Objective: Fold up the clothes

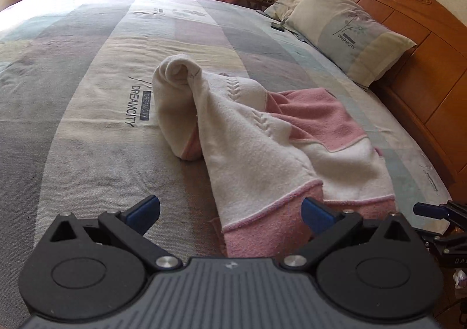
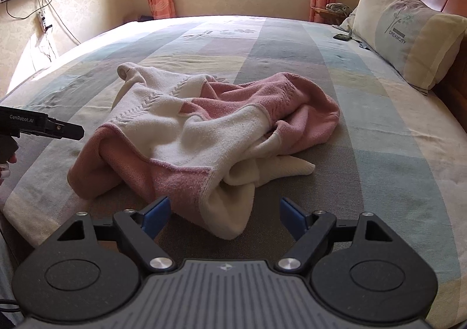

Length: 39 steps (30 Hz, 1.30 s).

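Pink-and-white sweater (image 2: 204,130) lying crumpled near the middle of the bed (image 2: 379,154), on a striped sheet (printed "DREAMCITY"). Left hand-held gripper (image 1: 230,212), jaws spread wide and empty, its right blue pad just over the sweater's pink hem. Right hand-held gripper (image 2: 224,216), jaws likewise wide apart, holding nothing, a white fold lying between them. Pillow (image 2: 405,28) against the wooden headboard (image 1: 423,66).

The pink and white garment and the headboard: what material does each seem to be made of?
Pink and white garment: probably a soft knit or fleece, matte; it has a fuzzy nap, a cable-like raised pattern and limp folds.
Headboard: apparently wood, varnished; it shows an orange-brown sheen, panels and carved scrolls.
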Each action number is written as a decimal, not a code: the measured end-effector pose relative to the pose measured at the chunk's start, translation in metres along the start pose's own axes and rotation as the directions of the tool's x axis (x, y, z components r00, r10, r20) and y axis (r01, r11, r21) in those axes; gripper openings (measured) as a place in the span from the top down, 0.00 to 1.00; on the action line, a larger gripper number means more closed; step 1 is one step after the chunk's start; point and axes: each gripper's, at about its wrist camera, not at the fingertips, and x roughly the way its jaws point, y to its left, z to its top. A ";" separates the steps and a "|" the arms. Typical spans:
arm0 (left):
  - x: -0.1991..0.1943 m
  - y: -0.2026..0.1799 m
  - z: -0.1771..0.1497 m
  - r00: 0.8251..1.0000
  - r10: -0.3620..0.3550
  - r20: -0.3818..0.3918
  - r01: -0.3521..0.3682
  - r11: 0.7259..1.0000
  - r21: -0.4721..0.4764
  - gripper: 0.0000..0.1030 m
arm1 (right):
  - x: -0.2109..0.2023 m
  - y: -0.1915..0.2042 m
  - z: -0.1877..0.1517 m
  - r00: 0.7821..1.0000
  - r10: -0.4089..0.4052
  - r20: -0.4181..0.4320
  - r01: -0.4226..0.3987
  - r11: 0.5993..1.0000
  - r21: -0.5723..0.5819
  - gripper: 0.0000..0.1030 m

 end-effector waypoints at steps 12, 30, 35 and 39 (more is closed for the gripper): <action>-0.003 -0.069 -0.029 0.999 0.028 0.042 -0.035 0.984 0.174 0.01 | 0.003 -0.033 0.003 0.998 -0.044 0.036 0.039 0.991 0.128 0.19; 0.026 -0.075 -0.031 0.996 0.084 -0.021 -0.078 0.976 0.203 0.01 | 0.088 -0.099 0.027 0.966 -0.238 -0.099 0.258 0.895 0.363 0.19; 0.031 -0.078 -0.033 0.997 0.071 -0.035 -0.063 0.977 0.205 0.01 | 0.090 -0.104 0.026 0.986 -0.138 -0.092 0.164 0.893 0.418 0.19; 0.027 -0.079 -0.032 0.996 0.090 -0.024 -0.083 0.971 0.225 0.01 | 0.106 -0.103 0.027 0.969 -0.194 -0.156 0.240 0.893 0.381 0.19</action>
